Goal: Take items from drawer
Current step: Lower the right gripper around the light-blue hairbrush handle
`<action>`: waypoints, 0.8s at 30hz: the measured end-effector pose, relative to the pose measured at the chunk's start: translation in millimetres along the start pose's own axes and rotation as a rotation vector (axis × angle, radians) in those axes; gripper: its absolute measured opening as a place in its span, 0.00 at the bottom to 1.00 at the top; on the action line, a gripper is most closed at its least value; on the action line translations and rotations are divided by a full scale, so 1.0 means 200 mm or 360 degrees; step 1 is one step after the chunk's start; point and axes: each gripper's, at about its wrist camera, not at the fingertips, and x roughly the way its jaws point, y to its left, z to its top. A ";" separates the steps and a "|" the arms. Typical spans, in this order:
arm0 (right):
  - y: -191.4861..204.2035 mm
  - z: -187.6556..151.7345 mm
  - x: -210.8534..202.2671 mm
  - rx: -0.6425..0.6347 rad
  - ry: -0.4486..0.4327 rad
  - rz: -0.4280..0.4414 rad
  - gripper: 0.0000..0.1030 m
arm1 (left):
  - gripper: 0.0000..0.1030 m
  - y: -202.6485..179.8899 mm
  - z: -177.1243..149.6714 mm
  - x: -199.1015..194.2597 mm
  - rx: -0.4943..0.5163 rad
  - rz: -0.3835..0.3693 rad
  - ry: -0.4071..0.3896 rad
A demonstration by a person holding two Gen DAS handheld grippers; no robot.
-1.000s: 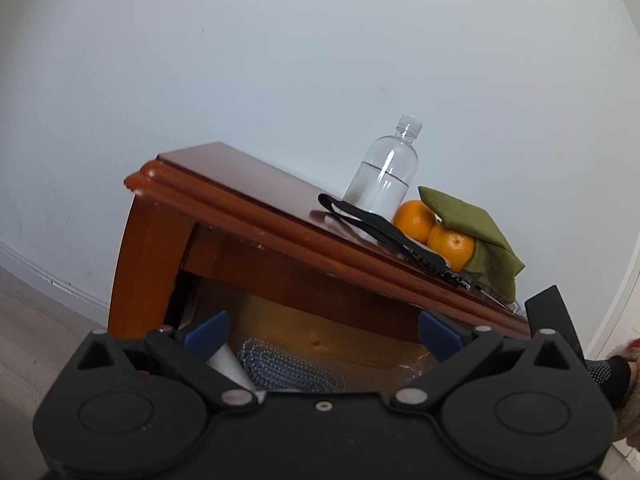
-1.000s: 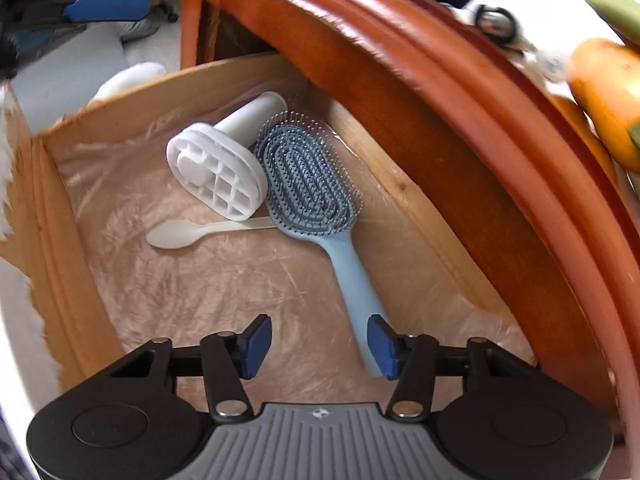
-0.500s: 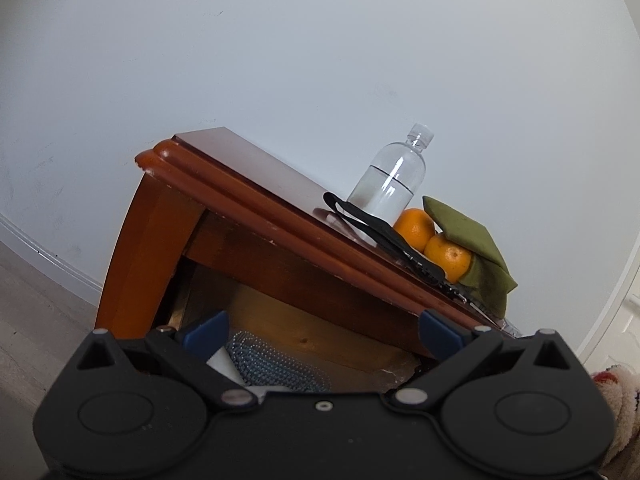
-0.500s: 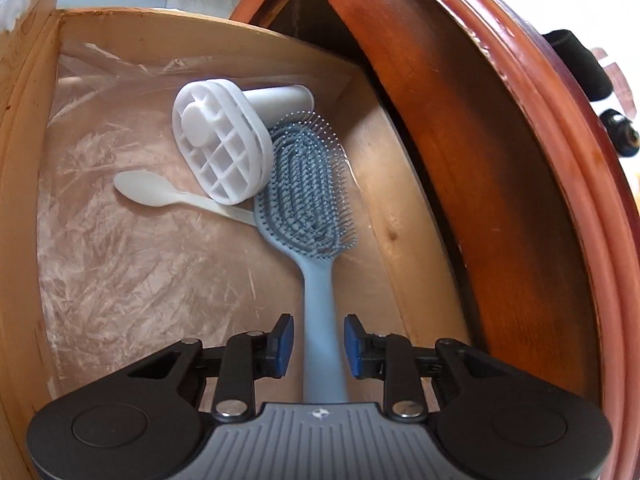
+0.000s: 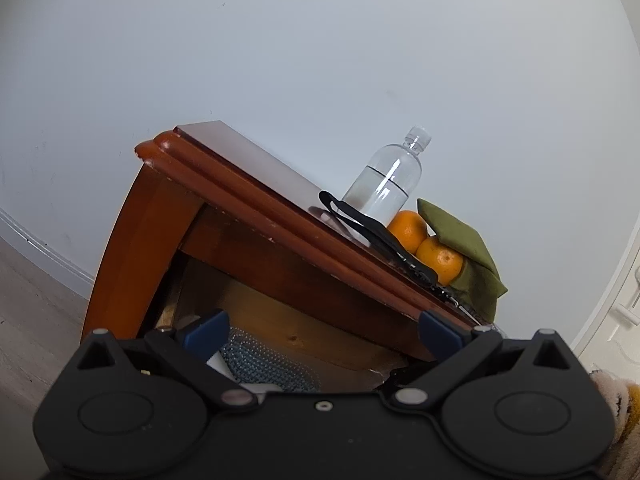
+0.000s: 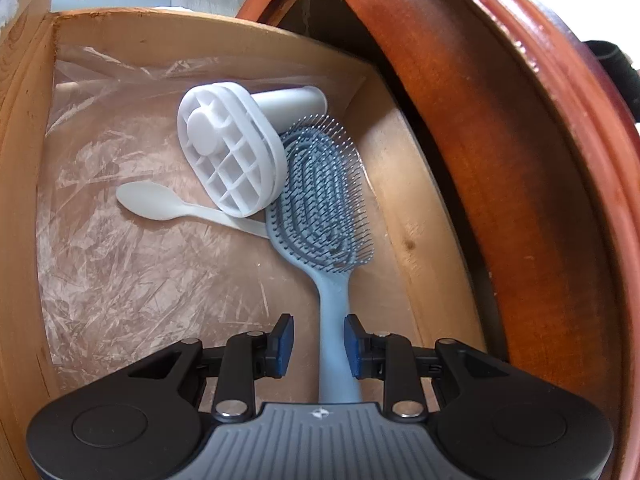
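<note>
Blue hairbrush (image 6: 324, 216) lying in open drawer (image 6: 24, 128), handle now right between pads of right claw (image 6: 317, 346). Half second ago pads closer in on handle; now a bit wider, small gaps each side. Not pinched, so nothing lifted yet. Grab seems next step.

White fan (image 6: 232, 148) and white spoon (image 6: 160, 204) ahead and left of claw, fan leaning on brush head.

Left claw (image 5: 320, 330) wide apart, empty, outside drawer.

Handle end hidden under claw body. Spoon tip hidden under brush. Drawer mostly hidden in left view.
</note>
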 end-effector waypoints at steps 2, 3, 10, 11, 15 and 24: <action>-0.01 0.01 -0.01 -0.0004 0.0005 -0.0013 0.28 | 0.99 0.00 0.00 0.00 0.0007 -0.0001 -0.0005; -0.01 0.01 -0.02 -0.0008 0.0005 -0.0020 0.28 | 0.99 0.00 0.00 0.00 0.0007 -0.0003 -0.0006; -0.03 0.03 -0.02 -0.0036 0.0031 -0.0045 0.28 | 0.99 0.00 -0.01 -0.02 0.0023 0.0006 -0.0038; -0.03 0.03 -0.02 -0.0040 0.0036 -0.0046 0.28 | 0.99 -0.01 -0.02 -0.02 0.0036 0.0011 -0.0048; -0.03 0.02 -0.02 -0.0039 0.0049 -0.0052 0.28 | 0.99 -0.01 -0.02 -0.02 0.0054 0.0020 -0.0059; -0.08 0.02 0.02 -0.0034 0.0064 -0.0018 0.30 | 0.99 -0.01 -0.02 -0.03 0.0051 0.0056 -0.0080</action>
